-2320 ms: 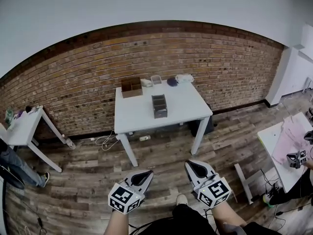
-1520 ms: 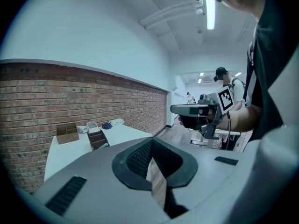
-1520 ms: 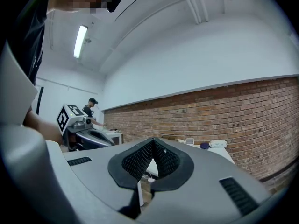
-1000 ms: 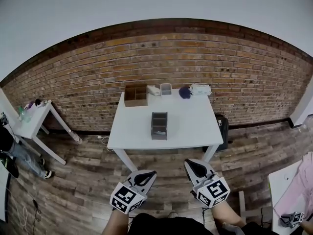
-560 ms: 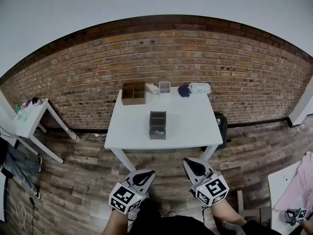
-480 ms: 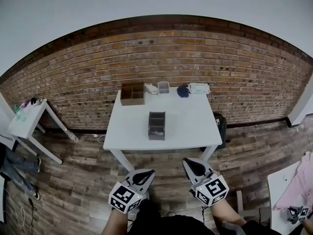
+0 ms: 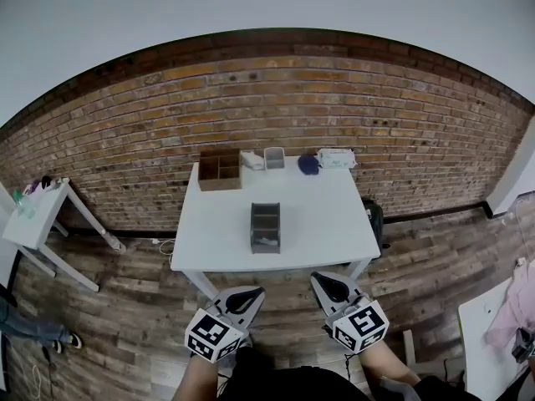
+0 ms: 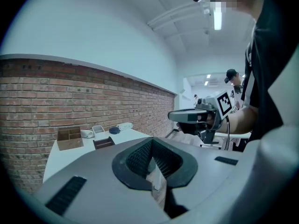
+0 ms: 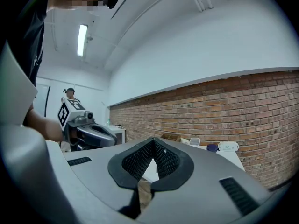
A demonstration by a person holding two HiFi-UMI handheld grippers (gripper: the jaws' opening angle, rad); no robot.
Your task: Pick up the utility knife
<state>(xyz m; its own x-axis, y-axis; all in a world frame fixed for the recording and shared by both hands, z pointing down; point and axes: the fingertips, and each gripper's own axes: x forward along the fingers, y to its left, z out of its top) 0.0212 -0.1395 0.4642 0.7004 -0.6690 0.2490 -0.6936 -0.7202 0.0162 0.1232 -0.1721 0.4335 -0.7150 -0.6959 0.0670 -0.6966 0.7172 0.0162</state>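
White table (image 7: 318,215) lies well ahead of closed left claw (image 7: 249,294) and right claw (image 7: 324,281).

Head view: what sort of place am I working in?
Probably an indoor workshop or lab room: brick wall, wood-plank floor, and a white table holding a grey organizer and wooden box.

Table (image 7: 330,215) against brick wall (image 7: 393,111), organizer (image 7: 265,227) at centre, divided box (image 7: 219,168) back left

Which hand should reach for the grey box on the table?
Probably left: the left gripper points almost straight at the grey box; the right gripper sits further aside. Both are shut, empty.
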